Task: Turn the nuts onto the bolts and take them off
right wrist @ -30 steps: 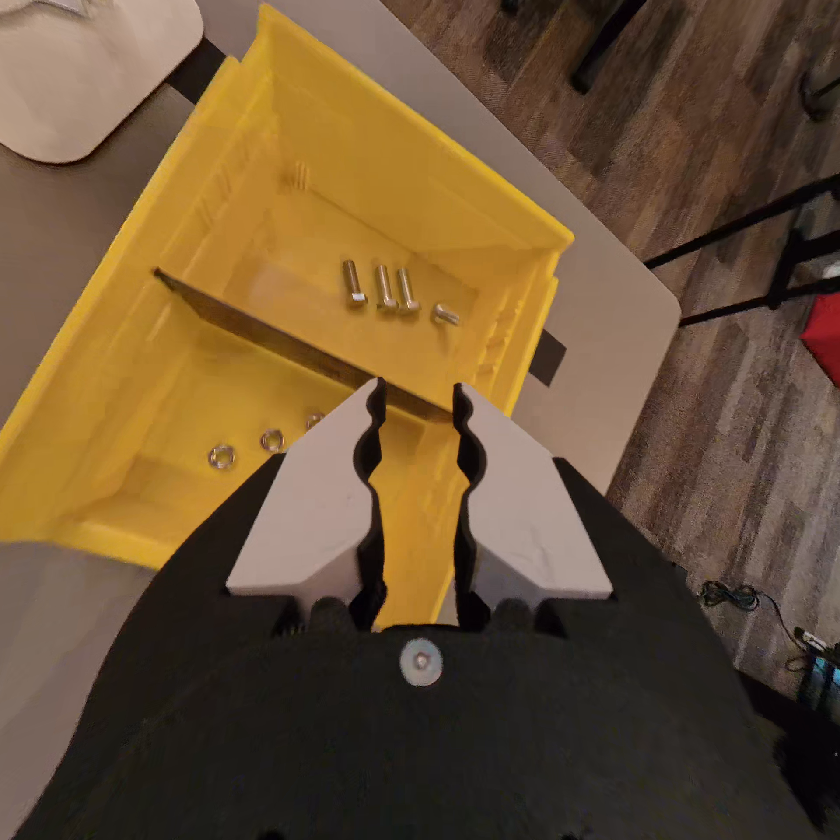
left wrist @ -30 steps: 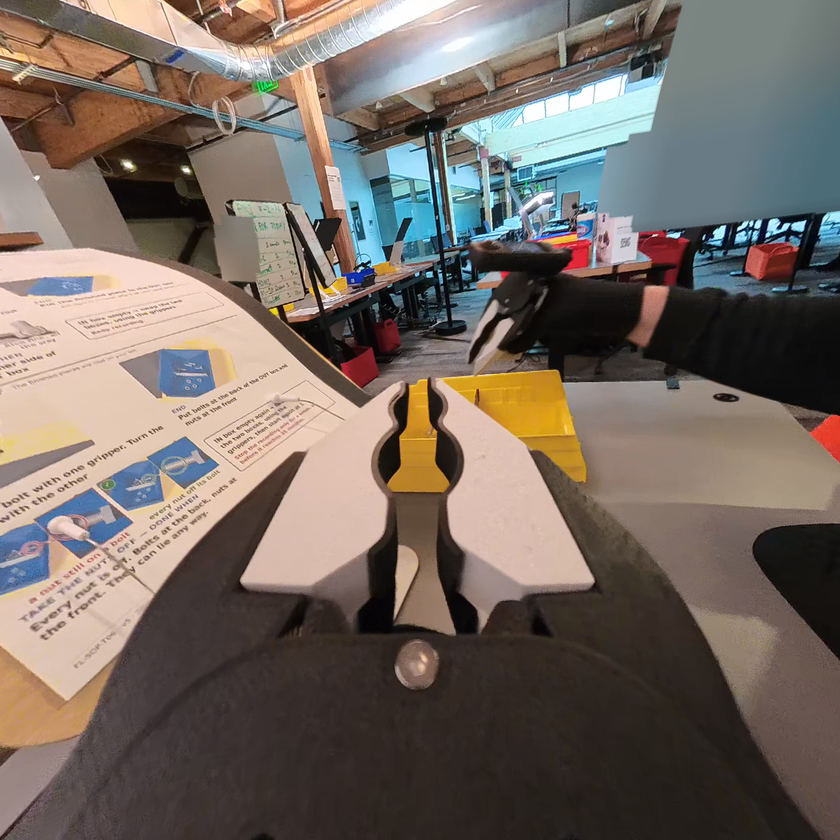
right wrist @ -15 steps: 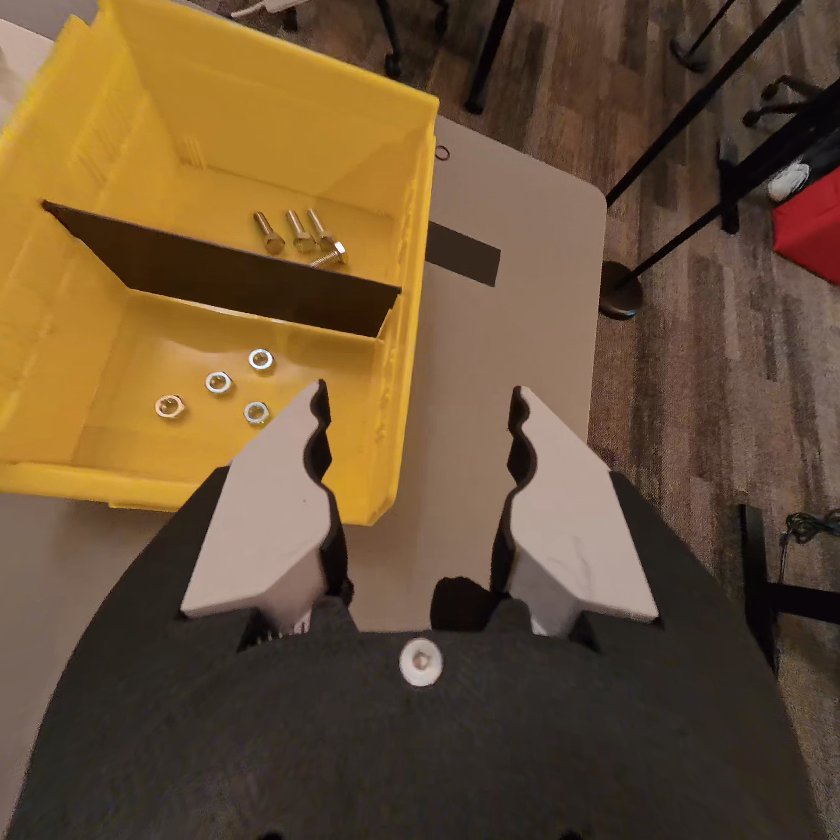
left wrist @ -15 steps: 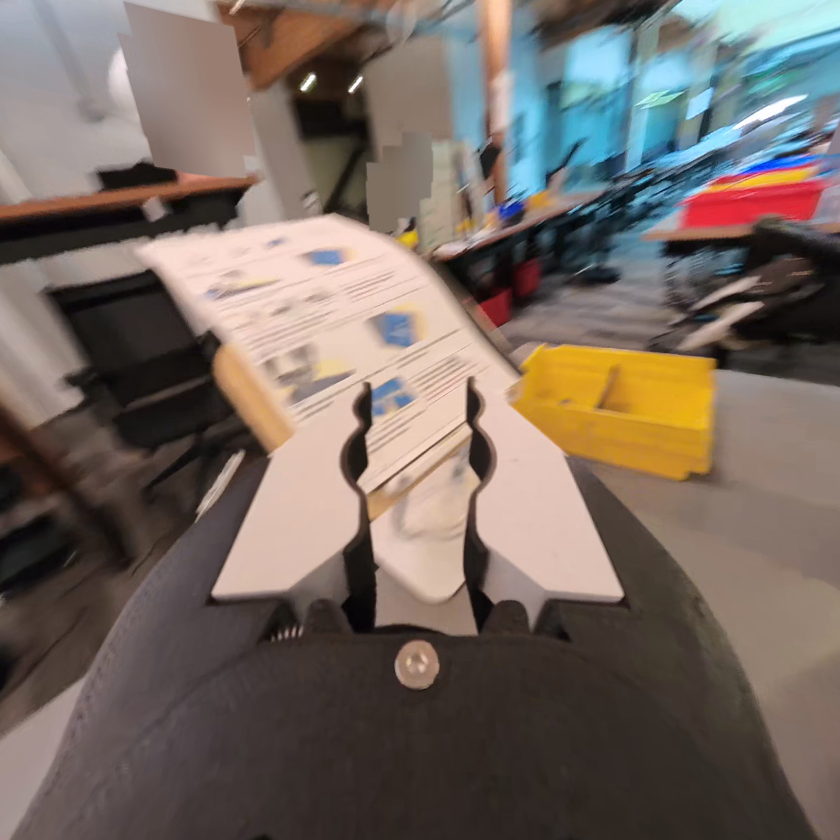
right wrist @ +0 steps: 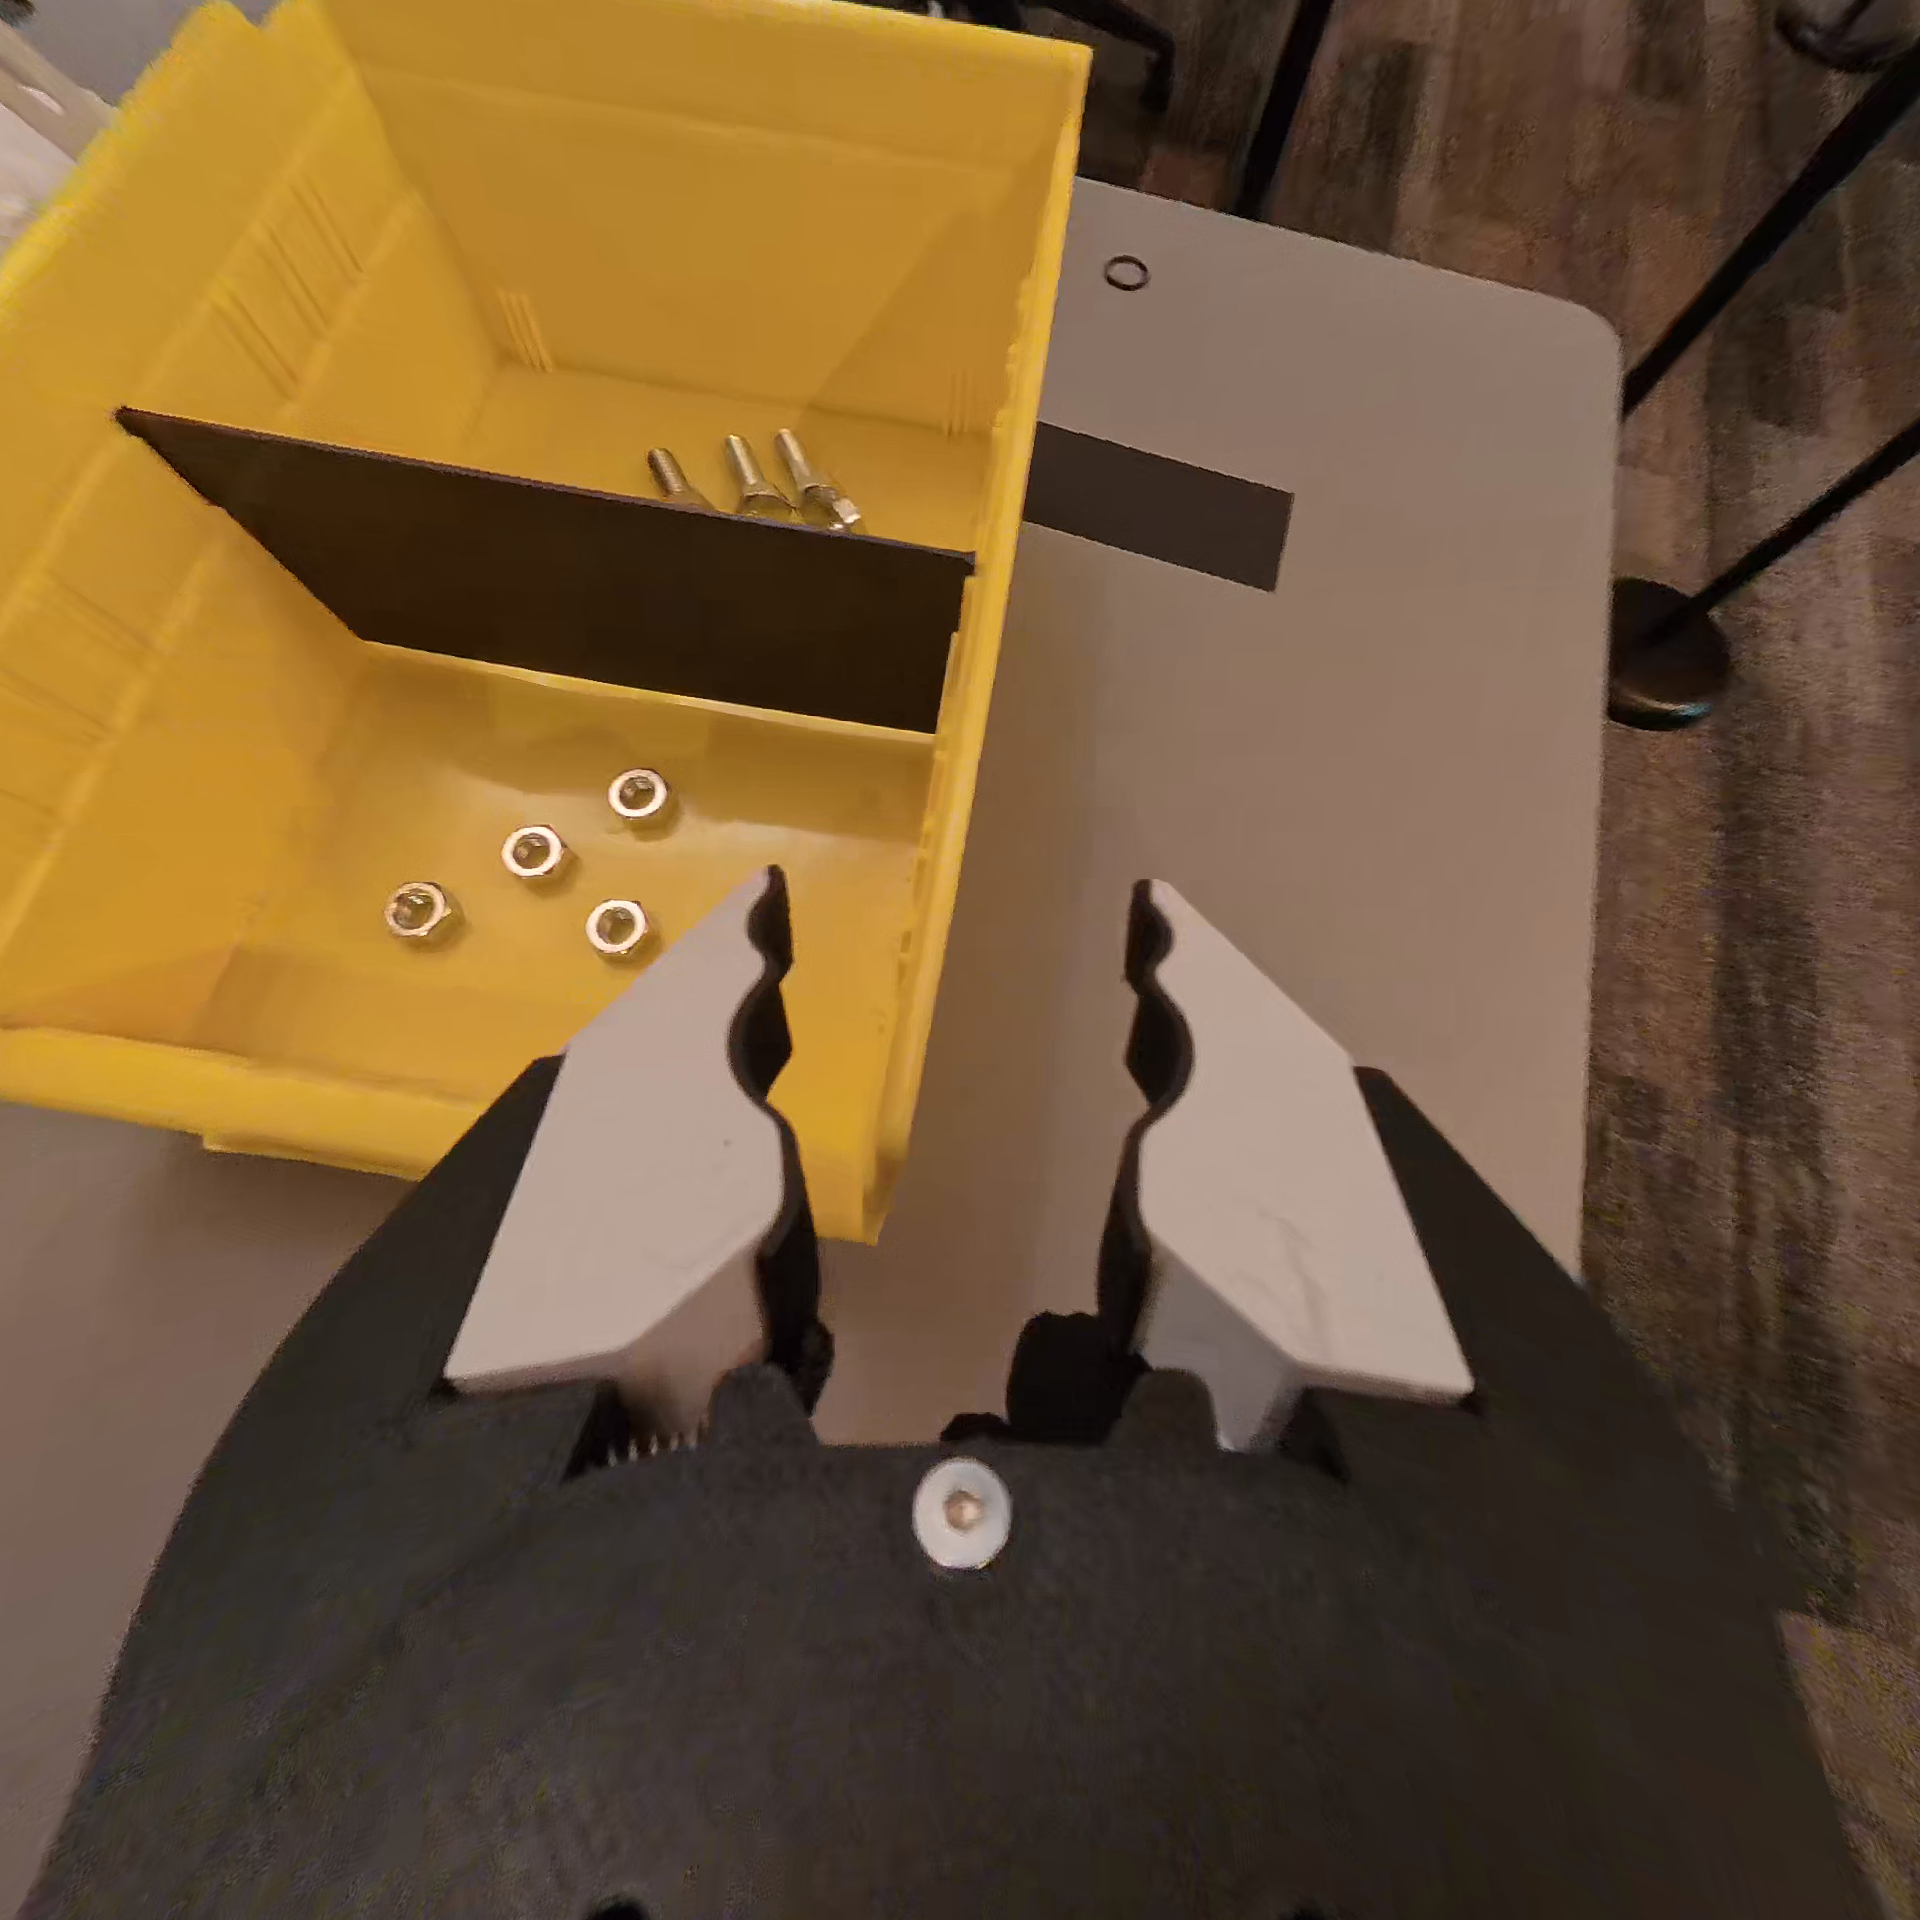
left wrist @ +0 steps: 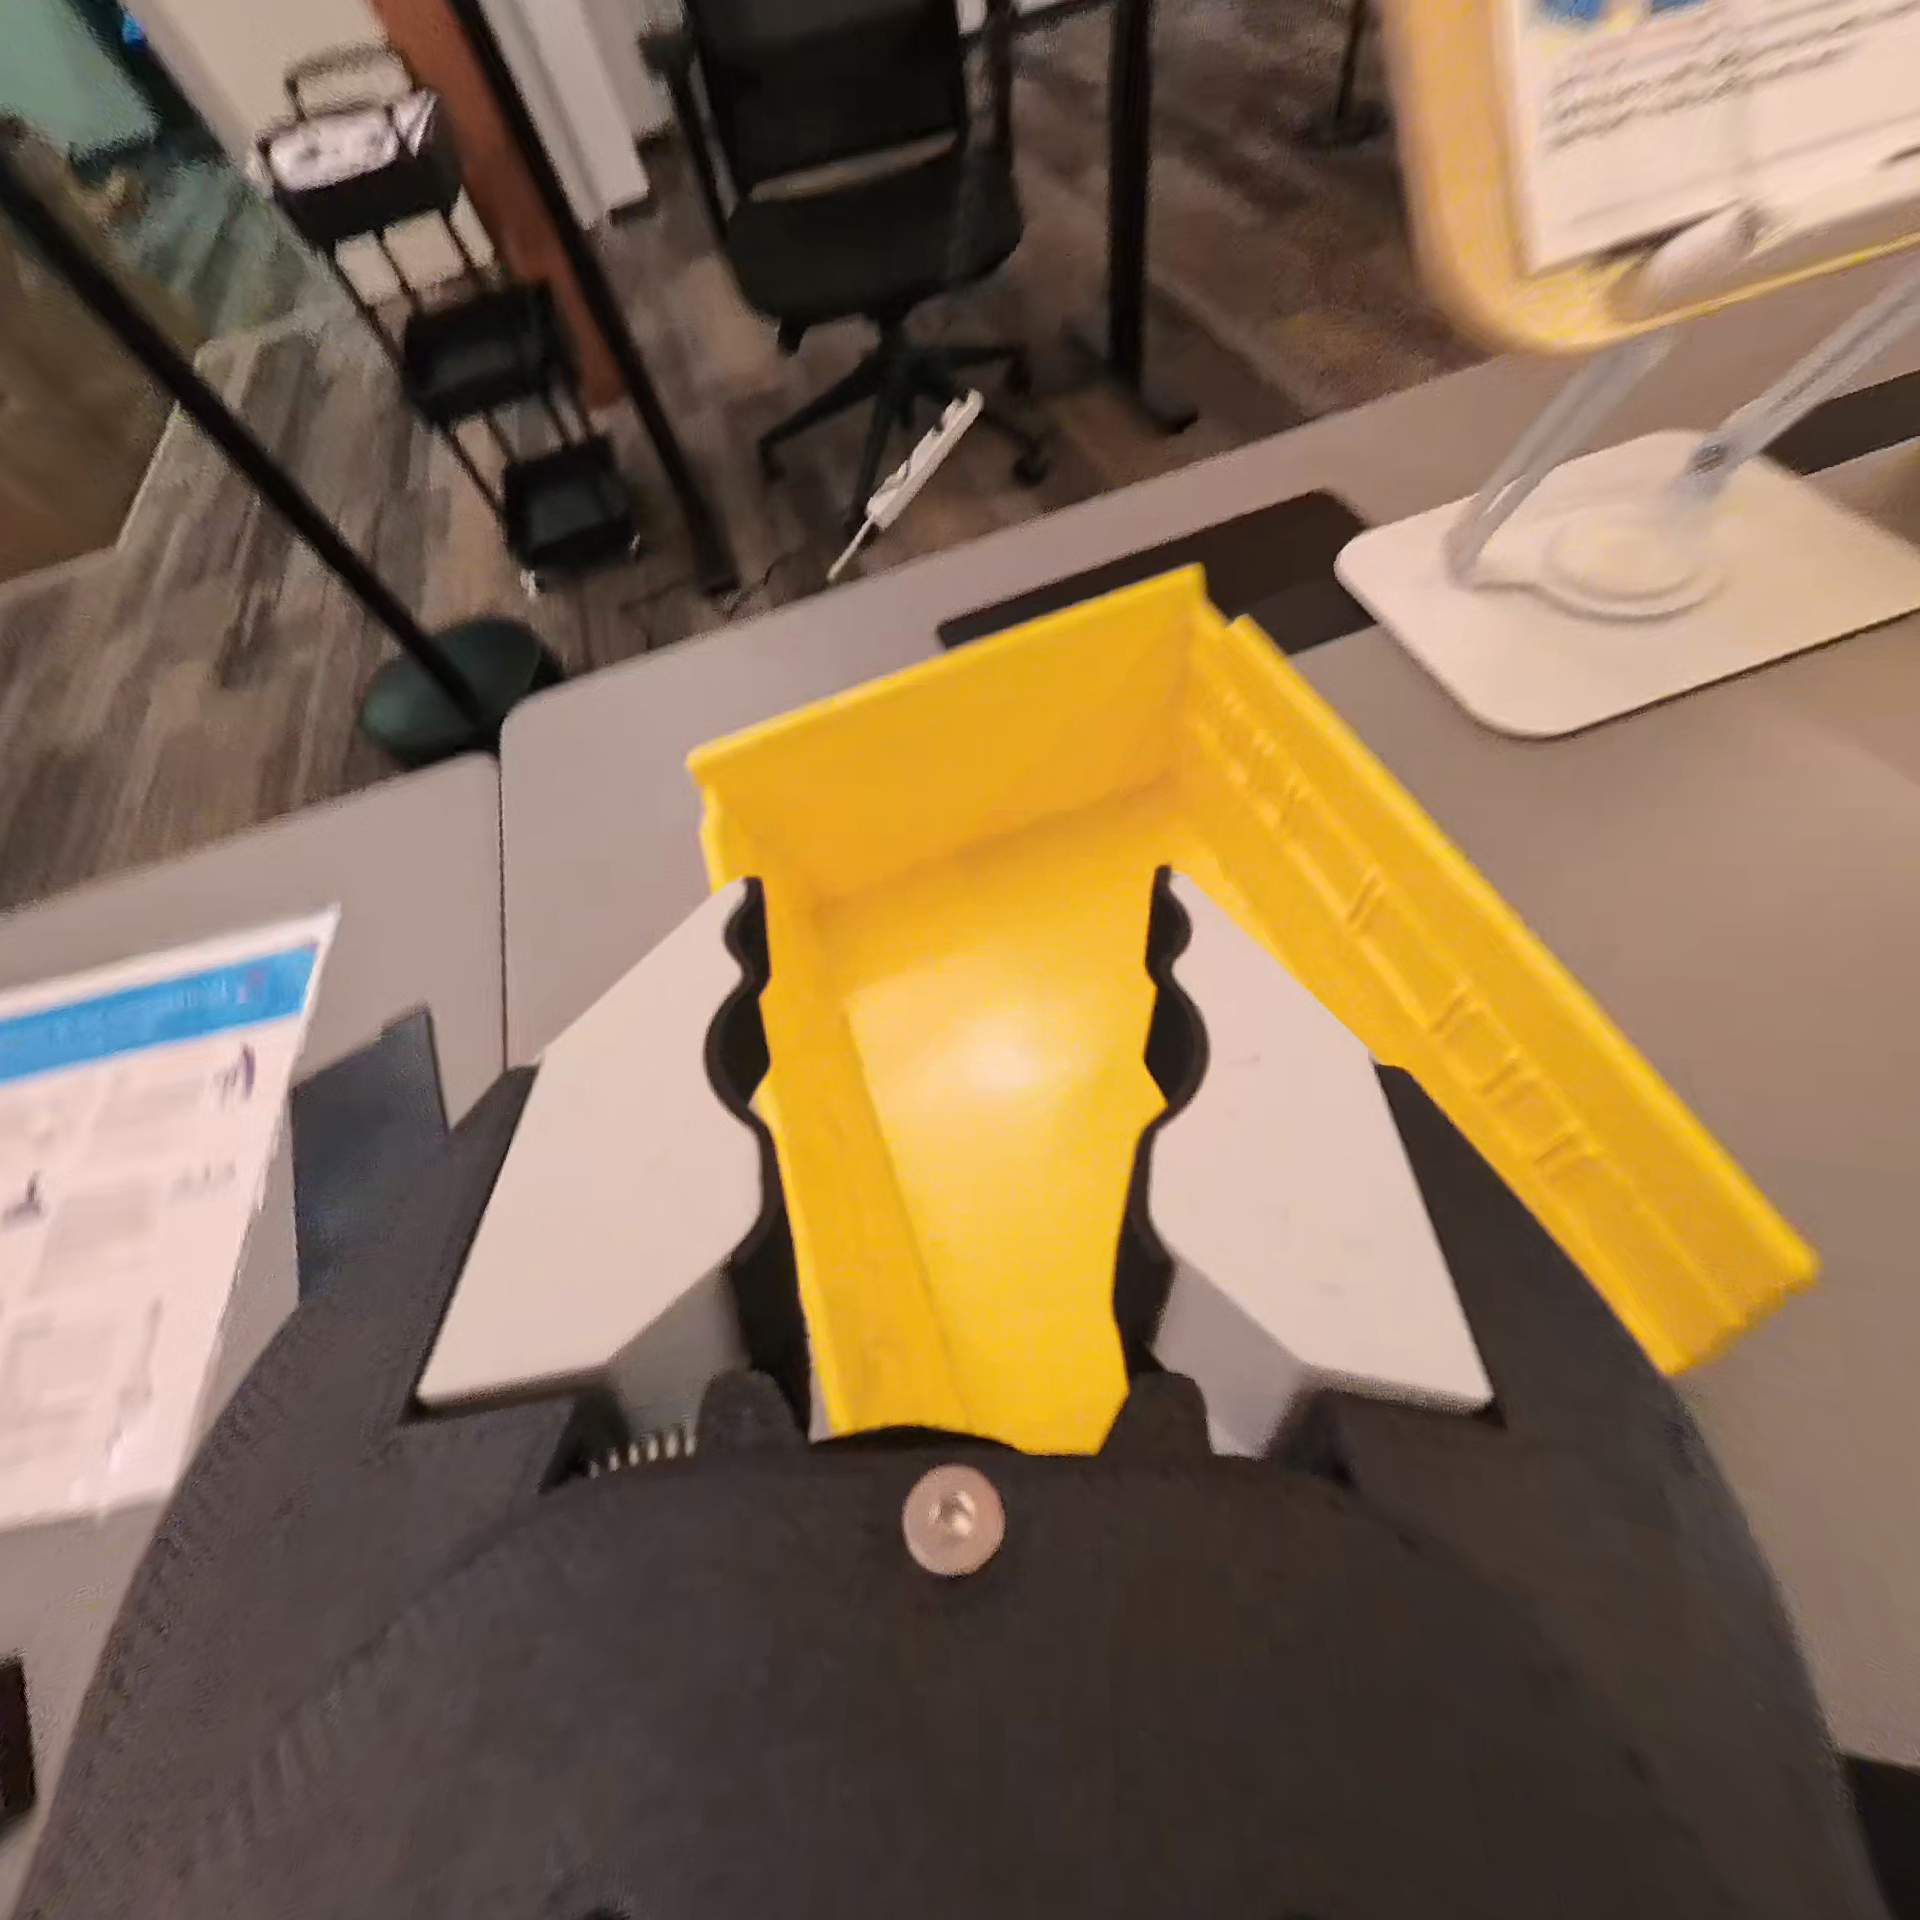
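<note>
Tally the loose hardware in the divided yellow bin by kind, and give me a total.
Nuts: 4, in the near compartment of the yellow bin.
Bolts: 3 in view, in the far compartment; the black divider hides their lower ends and could hide more.
Total: 7 pieces in view.

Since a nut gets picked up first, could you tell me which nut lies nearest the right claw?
The nut at the cluster's lower right, closest to the right claw; the other three lie farther left or up.

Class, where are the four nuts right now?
In the right wrist view, the nuts lie in the near compartment of the yellow bin, before the black divider, left of the gripper.
</note>
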